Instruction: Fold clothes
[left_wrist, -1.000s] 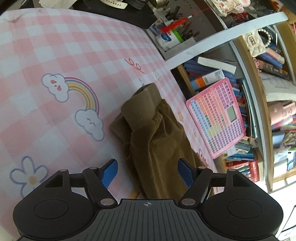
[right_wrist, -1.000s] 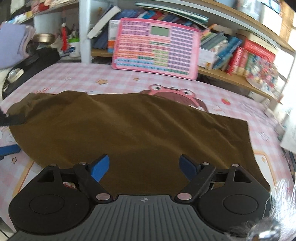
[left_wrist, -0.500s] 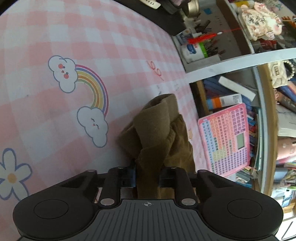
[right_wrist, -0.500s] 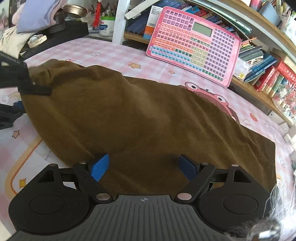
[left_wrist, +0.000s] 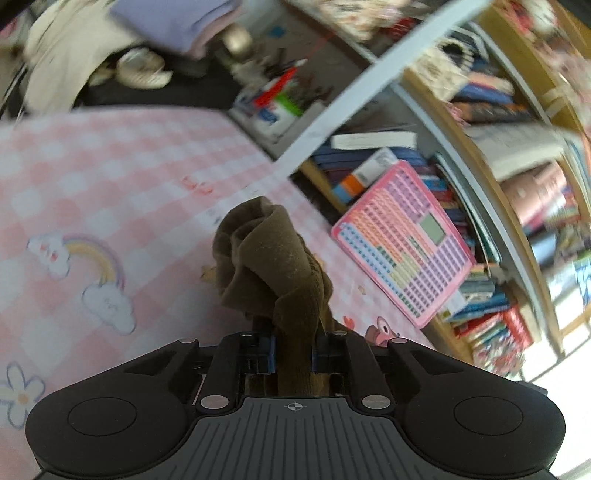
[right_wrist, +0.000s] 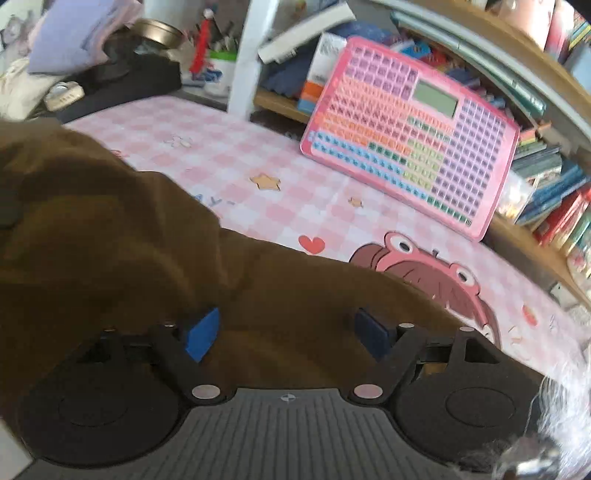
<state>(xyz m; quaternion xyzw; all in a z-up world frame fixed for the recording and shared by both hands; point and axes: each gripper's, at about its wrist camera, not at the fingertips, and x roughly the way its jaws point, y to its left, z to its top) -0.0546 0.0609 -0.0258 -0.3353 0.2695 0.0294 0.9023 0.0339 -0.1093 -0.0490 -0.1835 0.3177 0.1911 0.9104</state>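
Note:
A brown garment (right_wrist: 122, 254) lies on the pink checked table cover (right_wrist: 236, 162). My left gripper (left_wrist: 293, 352) is shut on a bunched end of the brown garment (left_wrist: 269, 258) and holds it lifted above the cover. My right gripper (right_wrist: 286, 332) is open, its blue-padded fingers (right_wrist: 201, 332) just above the spread brown cloth, not gripping it. The raised left part of the garment fills the left side of the right wrist view.
A pink toy keyboard tablet (right_wrist: 410, 129) leans against the bookshelf (right_wrist: 546, 173) at the table's far edge; it also shows in the left wrist view (left_wrist: 402, 243). A pen holder (left_wrist: 280, 107), folded clothes (left_wrist: 173, 18) and clutter sit at the back left.
My left gripper closed on the garment's end and lifted it up off the cover. The right gripper stayed open and moved closer over the cloth.

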